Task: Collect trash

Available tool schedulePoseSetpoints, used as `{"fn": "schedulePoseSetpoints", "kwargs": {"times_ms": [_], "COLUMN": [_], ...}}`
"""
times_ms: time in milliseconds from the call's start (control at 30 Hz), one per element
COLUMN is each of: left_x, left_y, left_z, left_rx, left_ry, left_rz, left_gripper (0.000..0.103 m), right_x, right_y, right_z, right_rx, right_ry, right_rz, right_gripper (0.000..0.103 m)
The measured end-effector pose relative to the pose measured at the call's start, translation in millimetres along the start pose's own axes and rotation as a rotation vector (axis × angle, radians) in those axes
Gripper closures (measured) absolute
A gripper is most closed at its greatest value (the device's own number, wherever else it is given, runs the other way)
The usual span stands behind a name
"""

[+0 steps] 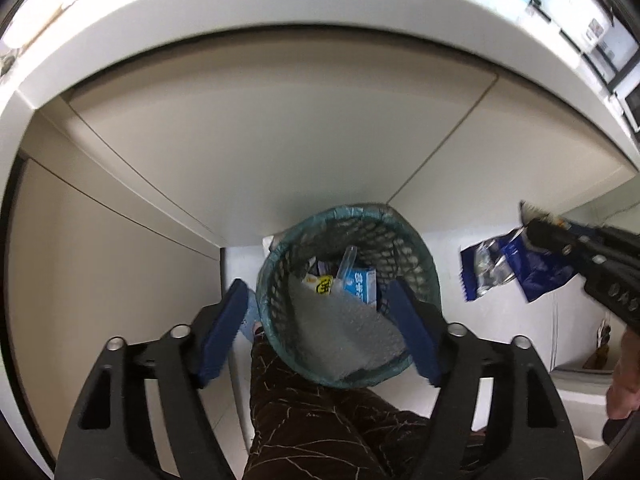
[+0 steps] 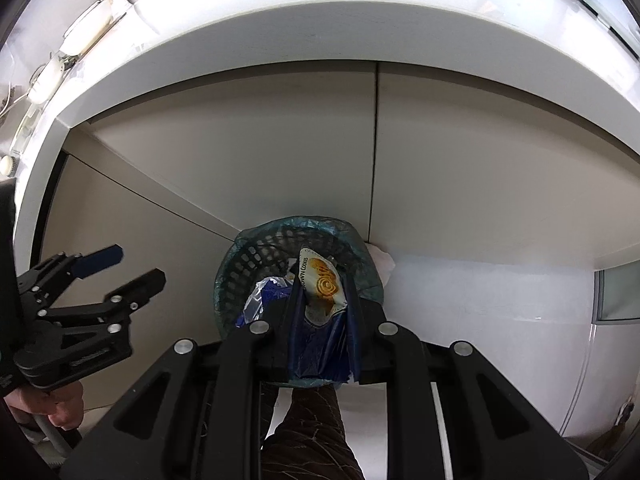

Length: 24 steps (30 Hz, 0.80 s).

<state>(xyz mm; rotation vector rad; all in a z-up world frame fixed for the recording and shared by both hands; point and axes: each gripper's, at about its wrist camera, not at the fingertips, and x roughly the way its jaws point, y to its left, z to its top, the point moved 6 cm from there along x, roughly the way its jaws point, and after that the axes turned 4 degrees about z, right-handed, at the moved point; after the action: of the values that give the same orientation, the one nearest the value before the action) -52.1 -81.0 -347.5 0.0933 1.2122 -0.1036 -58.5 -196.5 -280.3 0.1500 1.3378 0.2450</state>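
A crumpled snack wrapper [image 2: 320,300], dark blue with a printed cookie panel, is pinched between the pressed-together fingers of the right claw [image 2: 322,280] and is held above the mouth of a dark mesh wastebasket [image 2: 256,268] lined with a teal bag. The wrapper is judged to be very light, thin and limp, with a slick foil-like skin; it would best be taken by a bunched fold, as is done here, since a single flat edge could slide out. In the left wrist view the same wrapper [image 1: 516,268] is seen hanging loosely from the right claw [image 1: 536,228]. The left claw [image 1: 320,328] is spread wide over the wastebasket [image 1: 280,264] with nothing between its pads; a small blue carton [image 1: 360,284] and a sheet of bubble wrap [image 1: 344,328] lie inside. The basket stands on a pale, glossy floor [image 2: 480,312] against beige cabinet doors [image 2: 280,140] beneath a thick white surface [image 2: 320,28]. A patterned dark trouser leg [image 1: 320,420] is seen below.
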Motion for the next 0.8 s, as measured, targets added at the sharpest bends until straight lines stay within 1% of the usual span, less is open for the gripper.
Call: {"fn": "schedulePoseSetpoints", "kwargs": {"times_ms": [100, 200, 333, 400, 433, 467, 600, 733, 800], "left_x": [-12.8, -24.6, -28.0, -27.2, -27.5, -27.0, -26.6, -25.8, -26.2], "left_y": [9.5, 19.5, 31.4, 37.2, 39.1, 41.9, 50.1, 55.2, 56.8], "left_z": [5.6, 8.5, 8.0, 6.8, 5.9, 4.9, 2.4, 0.5, 0.4], "left_rx": [-0.018, -0.032, -0.044, -0.058, -0.065, -0.073, -0.089, -0.104, -0.107], "left_ry": [-0.035, -0.063, -0.070, -0.065, -0.062, -0.059, -0.054, -0.041, -0.038], "left_rz": [0.008, 0.001, 0.017, 0.025, 0.028, 0.032, 0.041, 0.039, 0.041], "left_gripper": [0.011, 0.006, 0.006, 0.006, 0.006, 0.006, 0.006, 0.006, 0.006], "right_x": [7.1, 18.0, 31.6, 35.3, 36.7, 37.8, 42.3, 45.4, 45.6], "right_y": [9.7, 22.6, 38.9, 44.6, 47.3, 48.3, 54.4, 56.6, 56.7], "right_z": [0.5, 1.7, 3.3, 4.8, 5.4, 5.4, 3.8, 1.5, -0.6], "right_rx": [-0.025, -0.058, -0.092, -0.103, -0.106, -0.109, -0.121, -0.128, -0.132], "right_ry": [0.011, 0.024, 0.037, 0.036, 0.036, 0.037, 0.045, 0.056, 0.058], "right_rz": [0.010, 0.017, 0.027, 0.027, 0.031, 0.032, 0.033, 0.030, 0.024], "right_gripper": [0.086, 0.085, 0.083, 0.077, 0.072, 0.070, 0.067, 0.060, 0.058]}}
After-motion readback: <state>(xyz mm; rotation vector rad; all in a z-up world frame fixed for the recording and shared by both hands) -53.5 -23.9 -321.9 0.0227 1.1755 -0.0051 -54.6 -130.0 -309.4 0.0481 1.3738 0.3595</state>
